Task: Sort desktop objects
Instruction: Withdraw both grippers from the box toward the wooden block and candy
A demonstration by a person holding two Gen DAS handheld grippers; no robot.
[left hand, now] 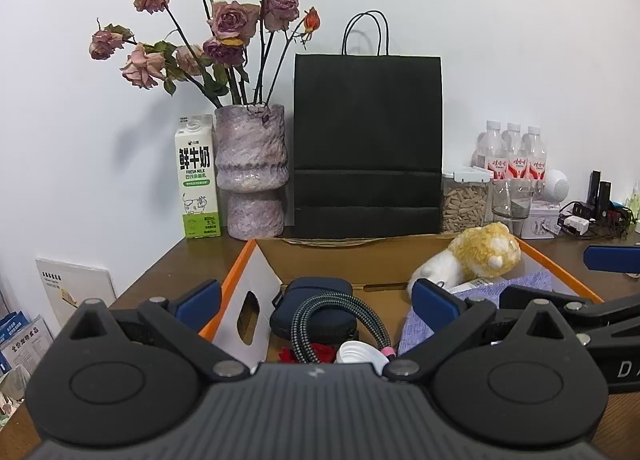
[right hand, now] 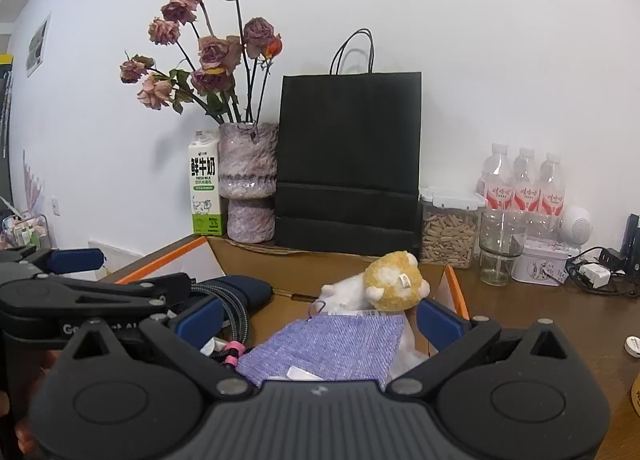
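- The worktop (right hand: 540,312) carries an orange-edged cardboard box (left hand: 240,272), where the sorted things are gathered.
- Inside lie a plush toy (right hand: 396,280), a purple cloth (right hand: 332,344), a dark pouch (left hand: 316,300) and a braided cable (left hand: 340,312).
- Left gripper (left hand: 316,300) and right gripper (right hand: 320,320) hover over the box, jaws apart, holding nothing.
- Seemingly between picks; next calls for choosing an item and closing on it.

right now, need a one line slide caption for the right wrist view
Open right gripper poised over a cardboard box holding a purple cloth and plush toy.
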